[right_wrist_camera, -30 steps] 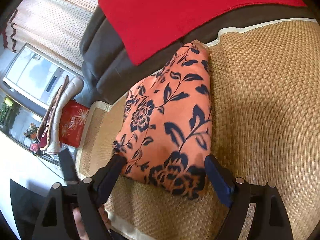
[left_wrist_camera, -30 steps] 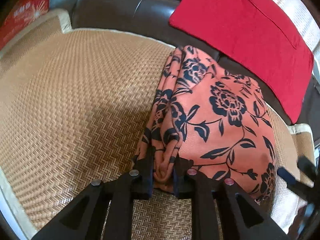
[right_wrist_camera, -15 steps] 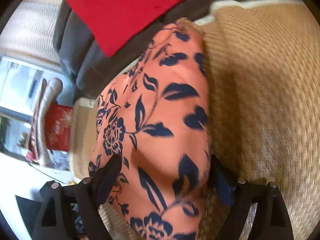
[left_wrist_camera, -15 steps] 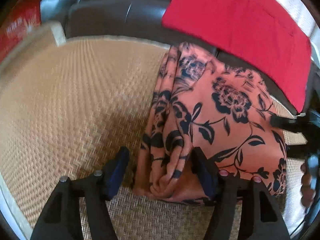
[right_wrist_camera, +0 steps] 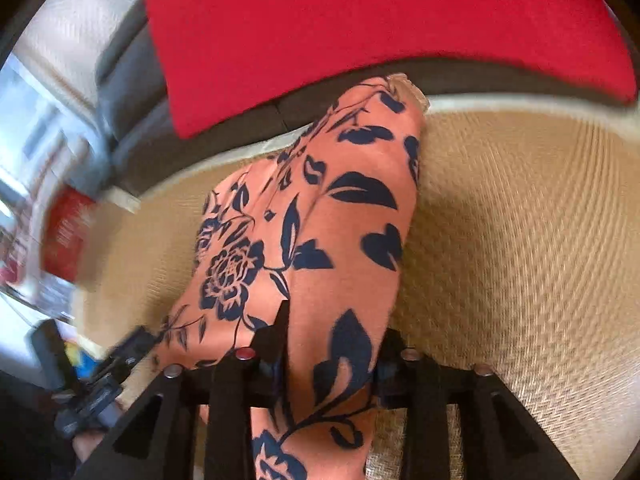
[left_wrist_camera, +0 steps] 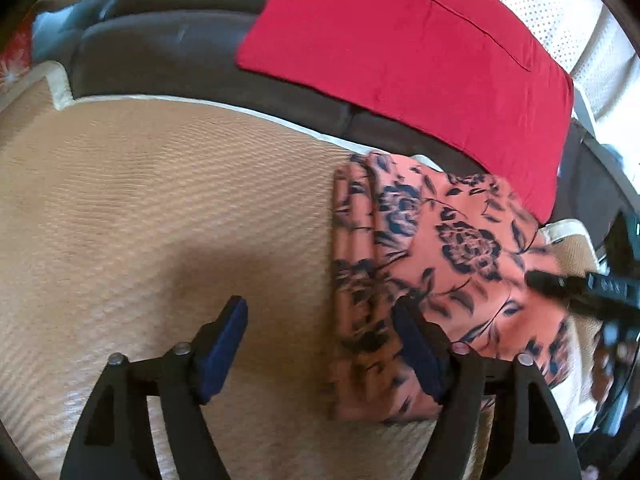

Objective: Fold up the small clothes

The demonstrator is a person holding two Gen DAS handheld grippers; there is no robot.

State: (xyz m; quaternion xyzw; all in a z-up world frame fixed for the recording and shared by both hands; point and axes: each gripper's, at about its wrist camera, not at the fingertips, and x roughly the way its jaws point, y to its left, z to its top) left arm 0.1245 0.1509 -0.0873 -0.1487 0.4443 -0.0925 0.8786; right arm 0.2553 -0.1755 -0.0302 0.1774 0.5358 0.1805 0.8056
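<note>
Right gripper [right_wrist_camera: 328,360] is pinching the floral garment [right_wrist_camera: 320,220]; left gripper [left_wrist_camera: 320,344] is hovering wide open, empty — advising a level, taut carry-over.

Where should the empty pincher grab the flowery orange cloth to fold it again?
Probably the near corner of the flowery orange cloth, coming in low from the woven mat side. The layered edges stack there, right beside the open left gripper, so one pinch could catch every layer.

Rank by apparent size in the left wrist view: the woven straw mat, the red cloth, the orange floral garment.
1. Woven straw mat, largest.
2. Red cloth.
3. Orange floral garment; close to the red cloth, and nearer the camera, so that order is unsure.
</note>
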